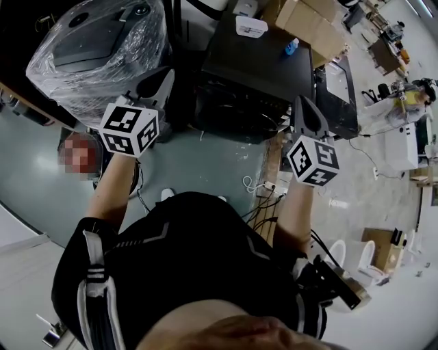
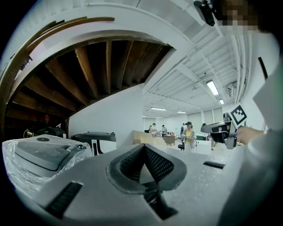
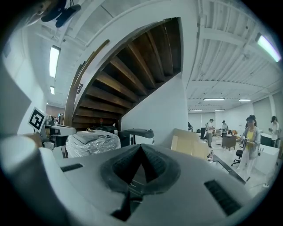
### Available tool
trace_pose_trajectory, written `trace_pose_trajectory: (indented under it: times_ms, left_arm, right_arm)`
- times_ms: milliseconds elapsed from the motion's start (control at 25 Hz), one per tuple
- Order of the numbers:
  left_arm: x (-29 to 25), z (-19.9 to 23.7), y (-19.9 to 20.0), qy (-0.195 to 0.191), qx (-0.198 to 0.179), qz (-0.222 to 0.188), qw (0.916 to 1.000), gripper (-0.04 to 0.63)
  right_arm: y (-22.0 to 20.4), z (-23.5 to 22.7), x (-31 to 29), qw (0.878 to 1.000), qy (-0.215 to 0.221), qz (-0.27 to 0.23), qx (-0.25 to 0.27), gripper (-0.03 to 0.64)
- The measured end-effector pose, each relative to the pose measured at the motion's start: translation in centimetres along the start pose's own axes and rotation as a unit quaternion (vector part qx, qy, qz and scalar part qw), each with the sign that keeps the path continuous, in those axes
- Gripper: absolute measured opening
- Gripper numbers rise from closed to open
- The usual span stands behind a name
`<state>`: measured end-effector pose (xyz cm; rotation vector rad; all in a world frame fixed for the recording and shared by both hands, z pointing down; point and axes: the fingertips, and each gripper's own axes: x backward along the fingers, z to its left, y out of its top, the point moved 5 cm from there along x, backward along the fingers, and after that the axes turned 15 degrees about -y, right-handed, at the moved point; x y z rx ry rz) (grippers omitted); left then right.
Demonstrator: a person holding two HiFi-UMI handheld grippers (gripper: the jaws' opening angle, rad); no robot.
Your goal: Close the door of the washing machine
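Observation:
A dark, black-topped machine (image 1: 256, 65) stands right in front of me; its front is in shadow and I cannot make out a door. My left gripper (image 1: 163, 76) is held level at its left corner. My right gripper (image 1: 305, 104) hovers at its right corner. Neither touches the machine. In the left gripper view the left gripper (image 2: 143, 146) has its ribbed pads meeting, with nothing between them. The right gripper (image 3: 141, 146) looks the same in its own view, pads together and empty. Each gripper's camera catches the other's marker cube (image 2: 239, 114) (image 3: 37, 119).
A plastic-wrapped machine (image 1: 96, 48) sits to the left of the dark one. On the dark top lie a white box (image 1: 251, 26) and a blue bottle (image 1: 292, 46). Cables and a power strip (image 1: 263, 188) lie on the floor. Cardboard boxes (image 1: 311, 20) stand behind, and people (image 2: 189, 134) stand far off.

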<state>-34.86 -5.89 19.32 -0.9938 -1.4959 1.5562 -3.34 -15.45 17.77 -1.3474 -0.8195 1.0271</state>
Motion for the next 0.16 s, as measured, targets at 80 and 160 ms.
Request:
trace_pose_trajectory:
  times_ms: [80,160]
  left_arm:
    - [0.02,0.05,-0.30,-0.001,0.003,0.004,1.0000,0.003]
    - [0.08,0.04,-0.57,-0.003,0.005,0.008,0.9999,0.003]
  right_arm:
    - [-0.05,0.16,0.09,1.000,0.002,0.000,-0.002,0.005]
    - [-0.13,0.26,0.21,1.000,0.002,0.001,-0.005,0.005]
